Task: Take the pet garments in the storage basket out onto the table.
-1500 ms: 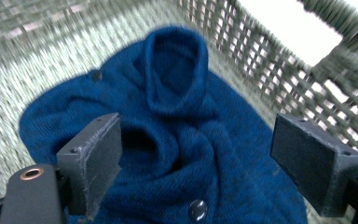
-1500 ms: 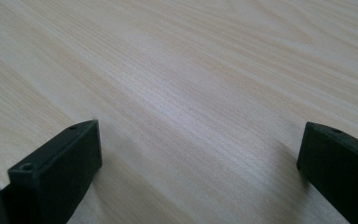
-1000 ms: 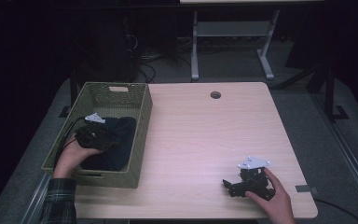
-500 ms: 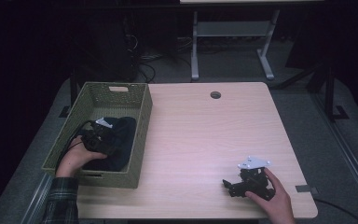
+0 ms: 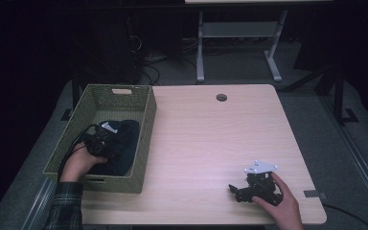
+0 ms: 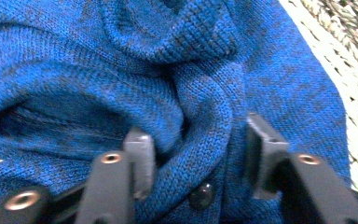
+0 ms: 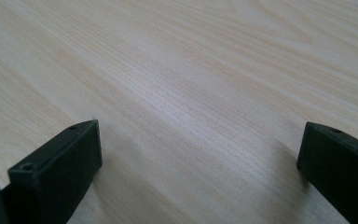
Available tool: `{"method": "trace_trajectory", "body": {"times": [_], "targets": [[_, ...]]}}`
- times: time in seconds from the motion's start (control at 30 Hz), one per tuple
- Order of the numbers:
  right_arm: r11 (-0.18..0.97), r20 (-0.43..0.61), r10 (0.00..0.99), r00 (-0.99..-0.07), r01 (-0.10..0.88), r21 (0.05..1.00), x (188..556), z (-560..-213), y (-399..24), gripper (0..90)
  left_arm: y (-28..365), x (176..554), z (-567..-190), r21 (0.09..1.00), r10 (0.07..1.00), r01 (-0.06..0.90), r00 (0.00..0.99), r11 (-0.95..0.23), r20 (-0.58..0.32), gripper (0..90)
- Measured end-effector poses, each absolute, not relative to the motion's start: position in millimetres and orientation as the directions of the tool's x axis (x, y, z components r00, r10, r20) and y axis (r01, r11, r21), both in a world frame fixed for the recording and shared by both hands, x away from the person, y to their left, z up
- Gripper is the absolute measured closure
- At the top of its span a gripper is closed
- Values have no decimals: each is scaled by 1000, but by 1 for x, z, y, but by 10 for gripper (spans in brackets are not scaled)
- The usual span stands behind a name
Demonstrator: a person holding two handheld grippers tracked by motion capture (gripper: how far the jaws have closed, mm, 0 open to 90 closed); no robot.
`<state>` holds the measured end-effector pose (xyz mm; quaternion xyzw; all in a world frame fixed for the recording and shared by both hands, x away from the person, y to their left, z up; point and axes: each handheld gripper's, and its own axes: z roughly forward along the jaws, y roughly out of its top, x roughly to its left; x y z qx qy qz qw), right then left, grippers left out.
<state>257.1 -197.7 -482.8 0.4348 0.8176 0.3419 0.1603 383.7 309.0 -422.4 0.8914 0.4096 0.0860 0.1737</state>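
Across the middle of the high view lay the pale wooden bench (image 5: 211,143), with a round cable hole (image 5: 221,97) near its far edge. At the left of the frame a green woven basket (image 5: 146,129) stood on the bench. Inside it a crumpled blue knitted sweater (image 5: 127,143) filled the nearer half. Low in that basket, the left hand-held gripper (image 5: 106,142) pressed into the sweater; in the left gripper view its jaws stood partly apart with a thick fold of the knit (image 6: 200,116) bunched between them, a dark button (image 6: 201,195) just below, and I could not tell whether they pinched it. At the lower right of the frame the right hand-held gripper (image 5: 235,190) rested on bare wood, its jaws wide apart around nothing.
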Motion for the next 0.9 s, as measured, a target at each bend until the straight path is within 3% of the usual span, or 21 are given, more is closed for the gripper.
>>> {"method": "trace_trajectory", "body": {"times": [0.23,0.5,0.9], "targets": [[389,35,820,-571,601,698,257,-483,-198,0,318,387,-415,405,785,737,615,-541,-72,675],[388,36,821,-570,602,698,257,-483,-198,0,331,388,-402,501,796,734,590,-459,-135,680],[388,36,821,-570,602,698,257,-483,-198,0,338,382,-378,627,803,682,578,-378,-145,688]]}}
